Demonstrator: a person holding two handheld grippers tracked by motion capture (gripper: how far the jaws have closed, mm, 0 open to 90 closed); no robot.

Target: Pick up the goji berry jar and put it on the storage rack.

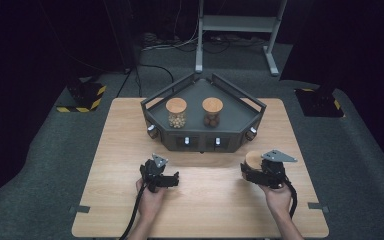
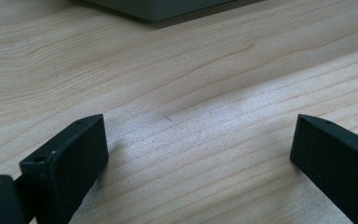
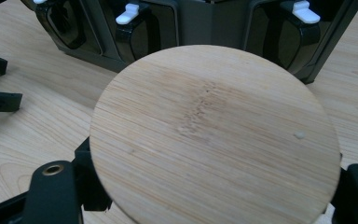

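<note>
At table's right, R tongs (image 1: 250, 172) grip lid (image 3: 214, 135).

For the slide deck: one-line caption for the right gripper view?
Right gripper holds a jar by its round bamboo lid, facing the grey rack.

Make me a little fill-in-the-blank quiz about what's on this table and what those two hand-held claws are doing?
1. The number of jars standing on the dark tray is ____.
2. The right gripper holds a jar whose round lid is made of ____.
3. The jaws of the left gripper stand ____, with only bare table between them.
4. The jar with pale contents stands to the ____ of the jar with dark contents in the high view.

Missing words: two; wood; open; left
</note>
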